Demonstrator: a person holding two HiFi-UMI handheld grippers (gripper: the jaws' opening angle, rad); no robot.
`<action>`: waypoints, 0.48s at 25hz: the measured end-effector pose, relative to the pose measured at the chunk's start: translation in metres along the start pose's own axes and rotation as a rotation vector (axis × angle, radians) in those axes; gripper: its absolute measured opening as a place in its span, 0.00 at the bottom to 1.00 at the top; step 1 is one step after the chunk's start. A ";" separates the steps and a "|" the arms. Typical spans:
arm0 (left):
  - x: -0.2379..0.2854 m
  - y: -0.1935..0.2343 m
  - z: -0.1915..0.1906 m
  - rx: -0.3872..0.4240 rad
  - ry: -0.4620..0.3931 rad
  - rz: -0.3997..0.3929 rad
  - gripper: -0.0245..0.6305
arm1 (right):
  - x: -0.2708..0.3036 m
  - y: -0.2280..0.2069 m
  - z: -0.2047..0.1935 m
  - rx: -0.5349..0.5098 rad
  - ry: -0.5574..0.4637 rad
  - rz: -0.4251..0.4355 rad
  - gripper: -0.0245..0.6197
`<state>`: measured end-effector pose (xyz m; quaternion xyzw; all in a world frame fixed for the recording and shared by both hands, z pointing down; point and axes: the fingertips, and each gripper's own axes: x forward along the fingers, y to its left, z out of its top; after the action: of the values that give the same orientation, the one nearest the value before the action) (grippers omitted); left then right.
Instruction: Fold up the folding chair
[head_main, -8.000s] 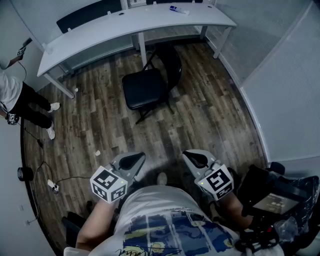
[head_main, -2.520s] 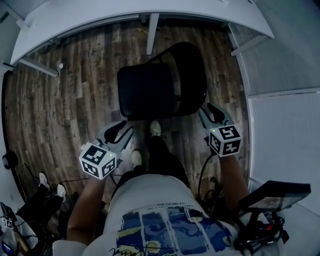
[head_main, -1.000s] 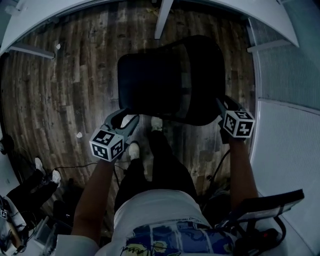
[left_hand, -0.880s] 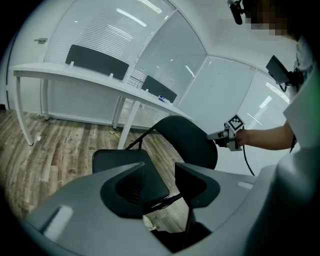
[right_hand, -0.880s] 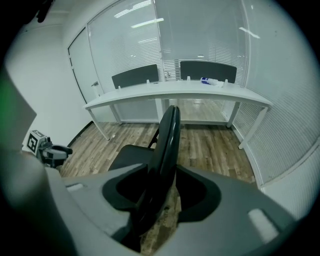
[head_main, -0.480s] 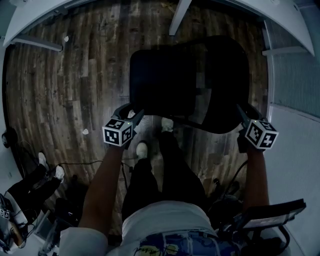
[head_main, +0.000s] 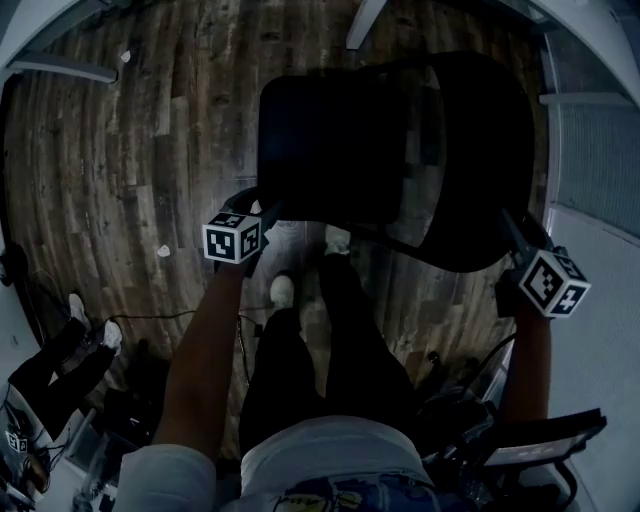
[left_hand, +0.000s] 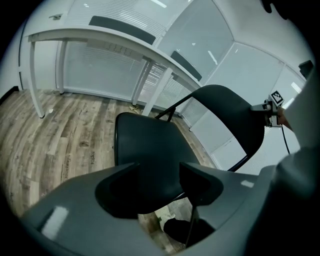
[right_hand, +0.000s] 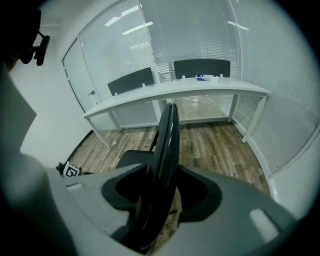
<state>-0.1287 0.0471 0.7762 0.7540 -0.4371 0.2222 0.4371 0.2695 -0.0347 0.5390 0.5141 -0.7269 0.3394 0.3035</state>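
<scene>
Wood floor (head_main: 130, 150) | black folding chair (head_main: 335, 140) unfolded at feet | left hand-held gripper (left_hand: 159, 169) jaws just opening, seat (left_hand: 145, 145) edge between, ungripped | right hand-held gripper (right_hand: 162, 170) released astride backrest (right_hand: 167, 132) | clamp both before lifting seat to backrest

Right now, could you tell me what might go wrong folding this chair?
Both grippers' jaws have just been opening. The right gripper straddles the backrest unclamped, so it could slip. The left gripper, open around the seat edge, is near the person's shoe: a dropped seat could hit it.
</scene>
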 end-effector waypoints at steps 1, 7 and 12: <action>0.004 0.005 -0.001 -0.009 0.000 0.002 0.43 | -0.001 0.002 0.003 -0.005 -0.008 -0.006 0.31; 0.026 0.037 -0.011 -0.046 0.011 0.045 0.46 | 0.001 0.004 0.006 -0.008 -0.032 -0.012 0.31; 0.045 0.060 -0.023 -0.087 0.019 0.043 0.48 | 0.007 0.008 0.003 -0.013 -0.024 -0.012 0.31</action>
<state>-0.1557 0.0315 0.8478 0.7225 -0.4583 0.2197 0.4687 0.2595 -0.0393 0.5416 0.5205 -0.7295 0.3268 0.3002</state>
